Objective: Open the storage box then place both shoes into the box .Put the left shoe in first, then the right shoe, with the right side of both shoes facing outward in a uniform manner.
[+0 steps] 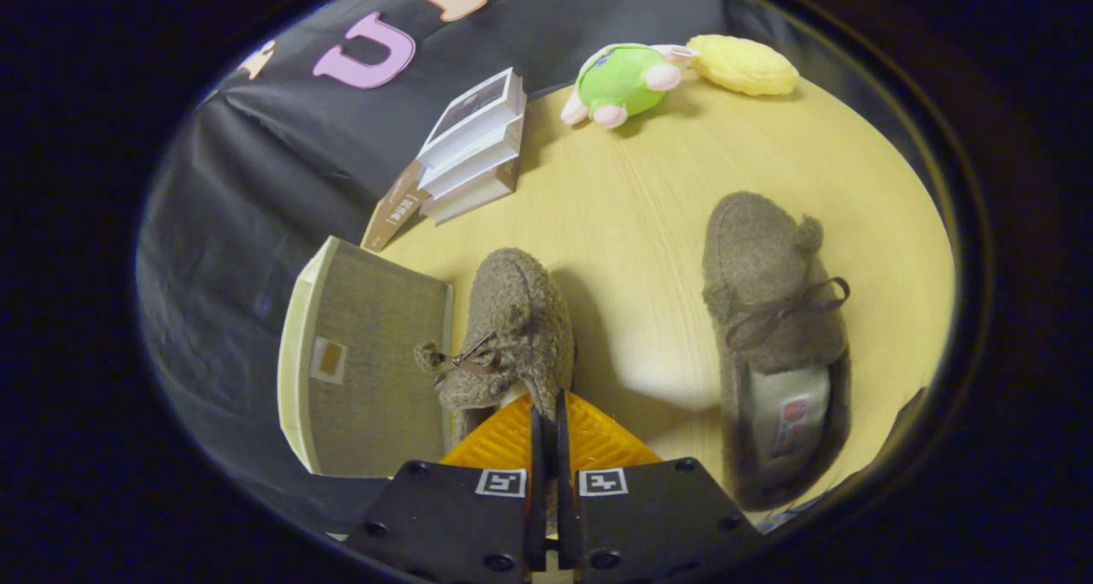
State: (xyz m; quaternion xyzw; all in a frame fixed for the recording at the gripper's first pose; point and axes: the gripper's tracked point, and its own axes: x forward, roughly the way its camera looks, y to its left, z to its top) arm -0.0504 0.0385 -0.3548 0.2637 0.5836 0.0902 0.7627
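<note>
My gripper is shut, its orange fingers pinching the collar rim of a fuzzy brown shoe with a small bow. That shoe hangs toe away from me, casting a wide shadow on the wooden table, so it looks lifted. Right beside it, on its left, is the storage box, a grey panel with a small label and cream edges. I cannot tell whether the box is open. The second brown shoe lies flat on the table to the right of the fingers, toe pointing away.
A stack of books stands beyond the box at the table's far edge. A green plush toy and a yellow plush lie at the far side. Black cloth hangs behind and to the left.
</note>
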